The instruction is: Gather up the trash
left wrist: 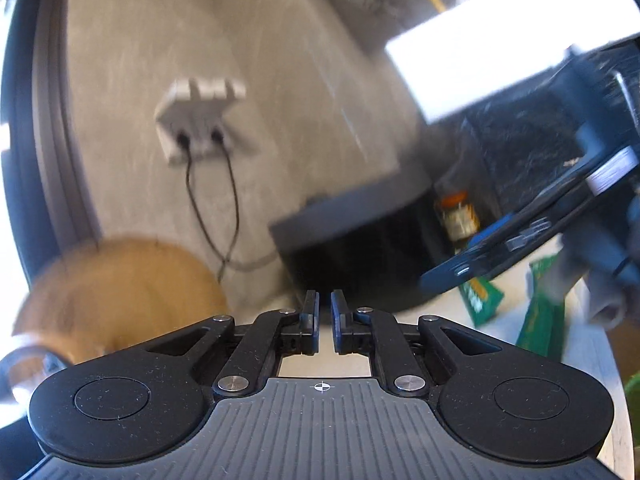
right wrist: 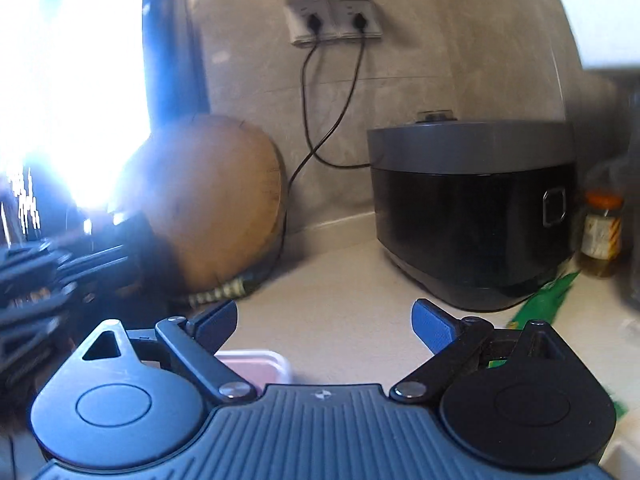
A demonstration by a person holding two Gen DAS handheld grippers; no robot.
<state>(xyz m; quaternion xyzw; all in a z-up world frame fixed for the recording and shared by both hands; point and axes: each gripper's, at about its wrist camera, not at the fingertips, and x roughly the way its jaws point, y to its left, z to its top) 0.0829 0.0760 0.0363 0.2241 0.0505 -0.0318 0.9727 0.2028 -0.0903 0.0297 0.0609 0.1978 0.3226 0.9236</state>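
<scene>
Green snack wrappers lie on the pale counter at the right, by the foot of the black rice cooker. In the right wrist view one green wrapper lies right of my right gripper, which is open with nothing between its blue pads. My left gripper is shut, with only a thin slit between its fingers and nothing in it. It points at the cooker's lower front. A pink-rimmed container sits just under the right gripper's left finger.
A round wooden board leans on the tiled wall at the left. Two cords run from a wall socket to the rice cooker. An orange-lidded jar stands right of the cooker. A bright window fills the left.
</scene>
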